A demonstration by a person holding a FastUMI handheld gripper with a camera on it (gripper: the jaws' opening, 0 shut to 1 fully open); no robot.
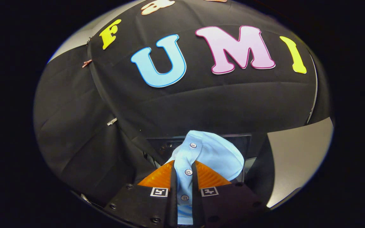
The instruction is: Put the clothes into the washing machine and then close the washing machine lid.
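While your gripper (184,172) points at it, the booth's black cloth wall (201,104) takes up the far side, matte, sagging in soft creases, pinned with small clips (112,121) on the left. To the right a smooth pale grey panel (299,155) stands flat. A dark rectangular opening (239,142) sits just beyond the fingers, half hidden by the garment. You have the light blue shirt (214,155) bunched up ahead of the fingers, its buttoned placket, with small white buttons (188,172), pinched between both fingers, which are nearly closed on the fabric.
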